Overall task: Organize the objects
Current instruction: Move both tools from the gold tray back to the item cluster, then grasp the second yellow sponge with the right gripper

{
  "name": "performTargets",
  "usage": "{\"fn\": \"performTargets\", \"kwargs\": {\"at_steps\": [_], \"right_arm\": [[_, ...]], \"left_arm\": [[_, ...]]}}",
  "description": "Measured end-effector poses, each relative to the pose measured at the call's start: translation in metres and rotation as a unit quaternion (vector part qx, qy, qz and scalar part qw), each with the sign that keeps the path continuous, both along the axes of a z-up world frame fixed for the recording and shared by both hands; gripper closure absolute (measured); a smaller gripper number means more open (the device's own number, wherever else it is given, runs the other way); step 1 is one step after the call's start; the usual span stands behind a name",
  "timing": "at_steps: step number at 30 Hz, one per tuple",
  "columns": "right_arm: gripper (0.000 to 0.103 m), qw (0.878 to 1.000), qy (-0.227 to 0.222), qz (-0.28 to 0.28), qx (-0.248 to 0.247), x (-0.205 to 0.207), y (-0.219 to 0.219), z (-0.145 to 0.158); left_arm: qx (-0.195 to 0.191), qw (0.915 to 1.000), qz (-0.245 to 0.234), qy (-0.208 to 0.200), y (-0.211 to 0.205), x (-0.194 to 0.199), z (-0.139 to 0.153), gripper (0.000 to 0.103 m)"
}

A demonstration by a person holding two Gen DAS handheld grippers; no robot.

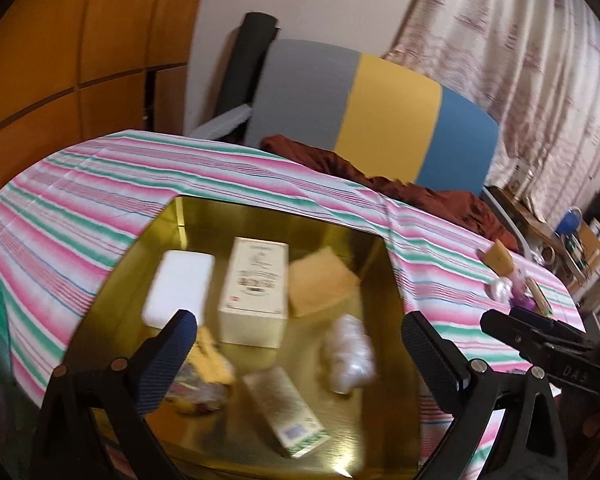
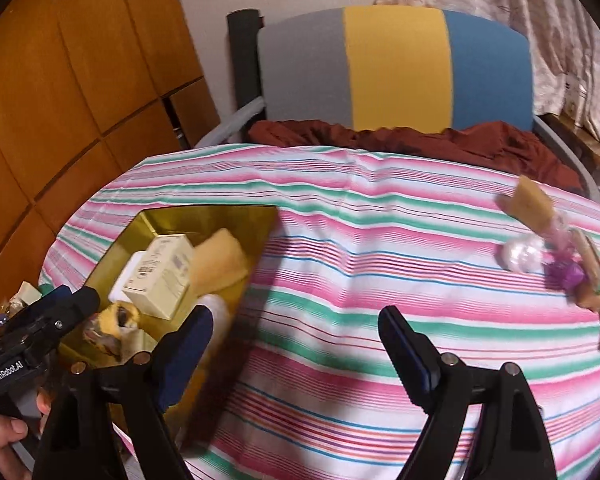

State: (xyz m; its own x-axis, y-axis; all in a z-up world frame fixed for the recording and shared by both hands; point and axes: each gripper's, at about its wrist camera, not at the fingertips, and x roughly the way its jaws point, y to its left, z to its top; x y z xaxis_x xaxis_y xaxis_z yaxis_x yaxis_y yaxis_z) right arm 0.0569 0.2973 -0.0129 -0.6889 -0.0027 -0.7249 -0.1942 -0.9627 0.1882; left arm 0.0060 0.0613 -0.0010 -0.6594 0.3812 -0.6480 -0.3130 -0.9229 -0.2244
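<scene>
A gold tray [image 1: 342, 236] lies on the striped cloth. In it are a white block [image 1: 180, 286], a cream box [image 1: 256, 280], a tan sponge [image 1: 320, 282], a clear wrapped bundle [image 1: 350, 352], a small green-labelled box [image 1: 286, 416] and a yellow packet [image 1: 208, 364]. My left gripper [image 1: 300, 356] is open and empty above the tray. The tray also shows in the right wrist view [image 2: 180, 216]. My right gripper [image 2: 294, 334] is open and empty over the cloth, right of the tray. Loose items lie at far right: a tan sponge [image 2: 530, 198], a white round thing [image 2: 520, 258] and purple-wrapped pieces [image 2: 568, 274].
The table is covered by a pink, green and white striped cloth [image 2: 380, 240]. A chair with a grey, yellow and blue back [image 2: 396, 68] stands behind it with a dark red cloth [image 2: 420, 140] on its seat. A wooden cabinet [image 2: 60, 100] is at left.
</scene>
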Motion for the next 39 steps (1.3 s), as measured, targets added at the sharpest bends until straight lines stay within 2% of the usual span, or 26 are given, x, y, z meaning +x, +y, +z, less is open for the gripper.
{"fn": "performTargets", "kwargs": {"at_steps": [6, 11, 14, 21, 23, 26, 29, 32, 34, 37, 38, 39], "right_arm": [[0.017, 0.997, -0.001, -0.077, 0.008, 0.038, 0.051, -0.009], [0.017, 0.987, 0.003, -0.159, -0.009, 0.079, 0.107, -0.022], [0.019, 0.982, 0.001, -0.187, 0.002, 0.091, 0.136, -0.027], [0.024, 0.962, 0.012, -0.269, 0.045, 0.087, 0.244, -0.018], [0.027, 0.954, 0.001, -0.297, 0.035, 0.081, 0.278, -0.019], [0.027, 0.948, -0.012, -0.317, -0.011, 0.069, 0.326, -0.028], [0.027, 0.946, -0.036, -0.319, -0.034, 0.058, 0.348, -0.043], [0.027, 0.956, -0.049, -0.273, -0.092, 0.048, 0.35, -0.062], [0.027, 0.962, -0.054, -0.262, -0.056, 0.049, 0.337, -0.06], [0.027, 0.98, -0.041, -0.195, -0.015, 0.053, 0.296, -0.048], [0.027, 0.987, -0.03, -0.155, -0.004, 0.057, 0.273, -0.04], [0.029, 0.991, -0.024, -0.129, -0.009, 0.061, 0.26, -0.036]], "left_arm": [[-0.008, 0.9984, -0.056, 0.004, 0.039, 0.016, 0.002, 0.0], [-0.018, 0.9941, -0.107, 0.006, 0.073, 0.033, 0.002, 0.0], [-0.019, 0.991, -0.133, 0.003, 0.092, 0.04, 0.003, 0.0], [-0.029, 0.9868, -0.159, 0.0, 0.12, 0.052, 0.003, 0.0], [-0.033, 0.9861, -0.163, -0.003, 0.122, 0.054, 0.002, 0.0], [-0.042, 0.9853, -0.165, -0.011, 0.126, 0.054, -0.002, 0.0], [-0.053, 0.9848, -0.164, -0.016, 0.13, 0.053, -0.007, 0.0], [-0.056, 0.9843, -0.166, -0.021, 0.132, 0.051, -0.011, 0.0], [-0.057, 0.9843, -0.166, -0.022, 0.134, 0.05, -0.012, 0.0], [-0.051, 0.984, -0.169, -0.025, 0.138, 0.049, -0.013, 0.0], [-0.051, 0.9837, -0.171, -0.025, 0.141, 0.049, -0.013, 0.0], [-0.052, 0.9835, -0.172, -0.025, 0.143, 0.049, -0.013, 0.0]]}}
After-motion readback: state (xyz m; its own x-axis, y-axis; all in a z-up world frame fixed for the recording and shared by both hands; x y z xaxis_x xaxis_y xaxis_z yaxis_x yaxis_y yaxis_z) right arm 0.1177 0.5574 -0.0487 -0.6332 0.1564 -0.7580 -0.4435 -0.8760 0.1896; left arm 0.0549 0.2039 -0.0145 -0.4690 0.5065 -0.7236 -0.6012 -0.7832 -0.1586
